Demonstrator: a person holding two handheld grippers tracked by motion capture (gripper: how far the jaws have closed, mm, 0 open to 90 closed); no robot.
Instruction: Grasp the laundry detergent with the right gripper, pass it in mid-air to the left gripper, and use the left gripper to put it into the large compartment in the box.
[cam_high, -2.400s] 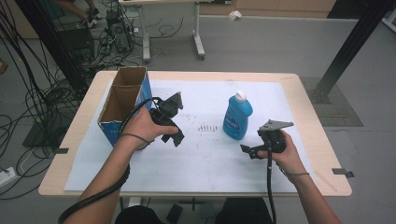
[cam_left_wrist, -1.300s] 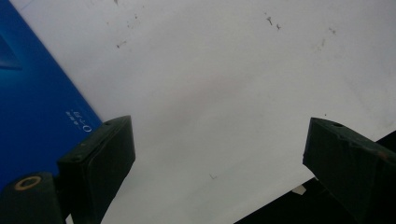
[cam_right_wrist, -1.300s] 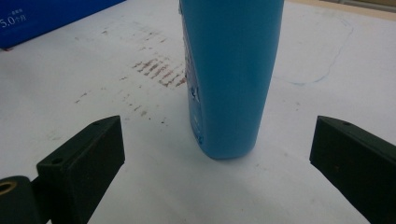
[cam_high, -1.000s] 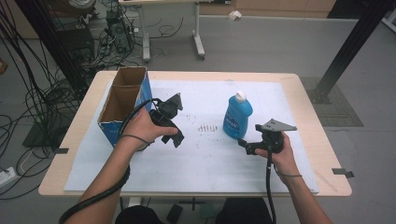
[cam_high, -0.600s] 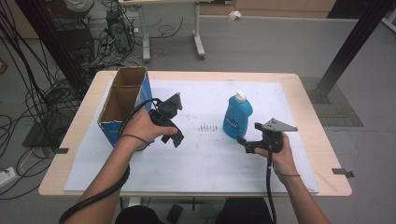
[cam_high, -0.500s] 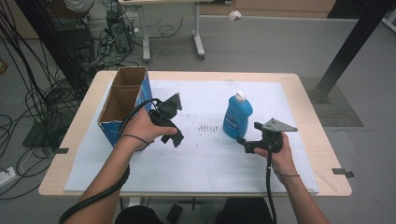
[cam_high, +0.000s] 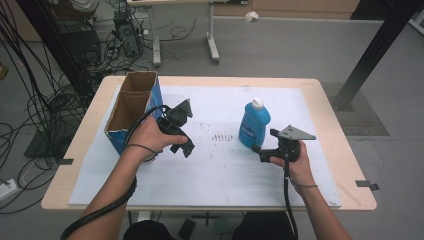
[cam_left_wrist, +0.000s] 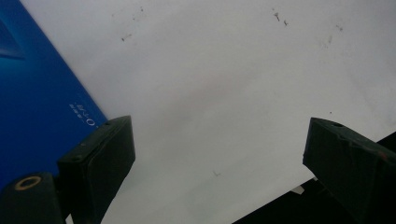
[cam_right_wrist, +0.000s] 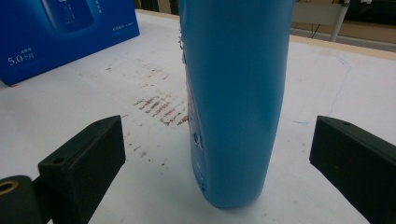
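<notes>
Closing in on the blue bottle (cam_high: 254, 125), the right gripper (cam_high: 263, 151) sits low on the white table cover (cam_high: 225, 170), just beside the bottle's base. In the right gripper view its jaws are spread wide, with the bottle (cam_right_wrist: 233, 102) upright between them and touched by neither. That white-capped bottle stands right of the table's middle, next to a patch of brown marks (cam_high: 222, 136). Over on the left, the left gripper (cam_high: 183, 145) hangs beside the open cardboard box (cam_high: 131, 107) with blue sides, its jaws wide apart above bare white cover, gripping nothing.
</notes>
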